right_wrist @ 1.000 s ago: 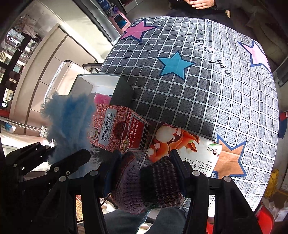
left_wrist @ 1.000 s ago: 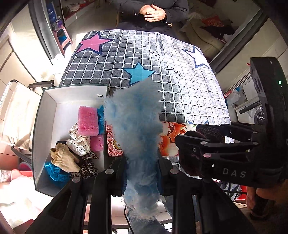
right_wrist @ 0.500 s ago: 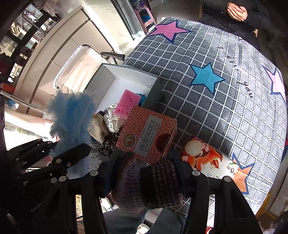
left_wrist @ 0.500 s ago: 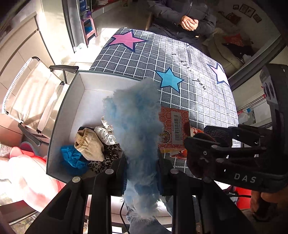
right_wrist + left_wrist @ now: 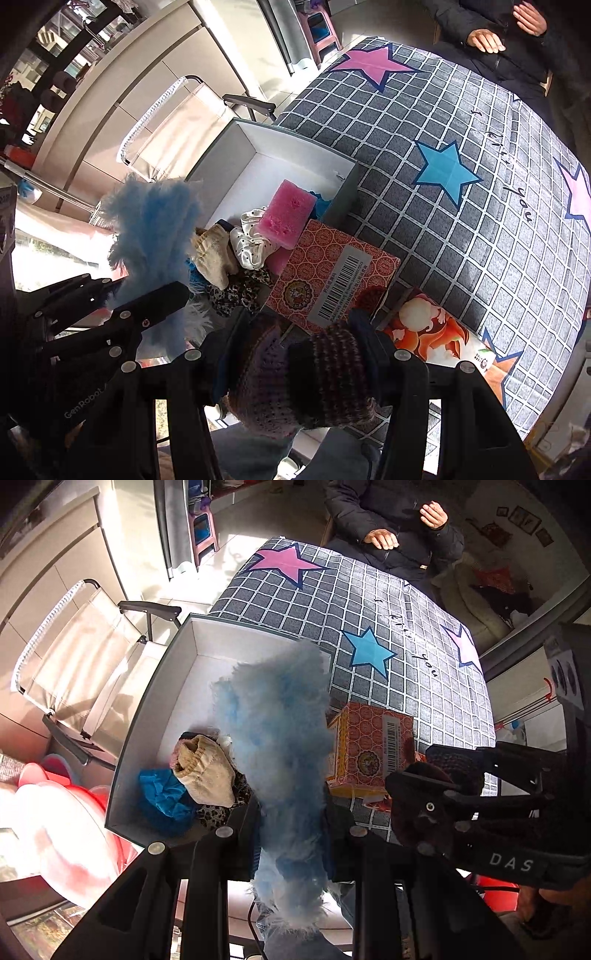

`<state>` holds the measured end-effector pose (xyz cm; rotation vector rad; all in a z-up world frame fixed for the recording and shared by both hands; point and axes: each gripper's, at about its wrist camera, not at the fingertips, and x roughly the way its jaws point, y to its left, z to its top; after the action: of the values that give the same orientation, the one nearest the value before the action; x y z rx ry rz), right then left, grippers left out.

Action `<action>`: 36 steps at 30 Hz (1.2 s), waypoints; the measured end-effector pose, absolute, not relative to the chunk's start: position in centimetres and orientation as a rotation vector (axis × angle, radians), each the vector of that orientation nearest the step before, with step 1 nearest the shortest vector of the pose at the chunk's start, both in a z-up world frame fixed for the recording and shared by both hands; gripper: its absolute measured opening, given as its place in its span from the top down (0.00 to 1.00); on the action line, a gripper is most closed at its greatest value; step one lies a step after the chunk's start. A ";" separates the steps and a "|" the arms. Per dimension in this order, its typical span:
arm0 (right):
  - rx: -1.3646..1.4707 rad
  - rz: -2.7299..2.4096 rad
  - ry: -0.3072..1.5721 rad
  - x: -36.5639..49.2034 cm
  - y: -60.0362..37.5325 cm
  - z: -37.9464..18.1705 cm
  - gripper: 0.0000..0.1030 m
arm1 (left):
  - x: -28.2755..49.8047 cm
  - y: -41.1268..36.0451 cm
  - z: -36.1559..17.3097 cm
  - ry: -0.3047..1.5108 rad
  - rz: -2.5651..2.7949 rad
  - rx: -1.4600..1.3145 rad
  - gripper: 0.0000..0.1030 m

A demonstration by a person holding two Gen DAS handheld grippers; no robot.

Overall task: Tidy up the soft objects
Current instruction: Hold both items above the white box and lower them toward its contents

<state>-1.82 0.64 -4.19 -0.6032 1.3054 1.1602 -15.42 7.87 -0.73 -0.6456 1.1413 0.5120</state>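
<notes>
My left gripper (image 5: 291, 830) is shut on a fluffy light-blue plush piece (image 5: 277, 731) that stands up between its fingers, above the near end of a white open box (image 5: 192, 646). The box holds a beige sock (image 5: 207, 768), a blue scrunchie (image 5: 162, 797), leopard-print cloth (image 5: 240, 291), a white dotted scrunchie (image 5: 251, 243) and a pink sponge (image 5: 286, 214). My right gripper (image 5: 299, 354) is shut on a purple and dark striped knitted item (image 5: 306, 380), held to the right of the box over the table's near edge. The left gripper (image 5: 147, 306) with the blue plush (image 5: 155, 229) also shows in the right wrist view.
An orange patterned carton (image 5: 373, 749) with a barcode lies right of the box, and a flat packet with an orange fox picture (image 5: 432, 328) beside it. The grey checked tablecloth (image 5: 369, 605) has coloured stars. A person sits at the far side, hands (image 5: 380, 539) resting. A folding chair (image 5: 85, 657) stands left.
Both grippers have moved left toward the box and rolled, each keeping its item. The box now sits more under the left gripper. The seated person's clasped hands have come apart.
</notes>
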 end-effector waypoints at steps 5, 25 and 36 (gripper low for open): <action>-0.616 1.168 1.305 -2.2 1.0 -4.2 0.44 | -15.8 8.2 -0.8 1.139 0.520 -0.657 0.72; -0.647 1.195 1.304 -3.0 2.5 -4.4 0.44 | -16.4 9.4 -1.0 1.138 0.553 -0.678 0.72; -0.660 1.218 1.317 -3.3 3.5 -4.5 0.44 | -17.0 10.5 -1.7 1.143 0.589 -0.719 0.72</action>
<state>-3.31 3.55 -4.54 -0.6601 1.3170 1.2180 -17.03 10.50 -1.71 -0.7187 1.1430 0.5891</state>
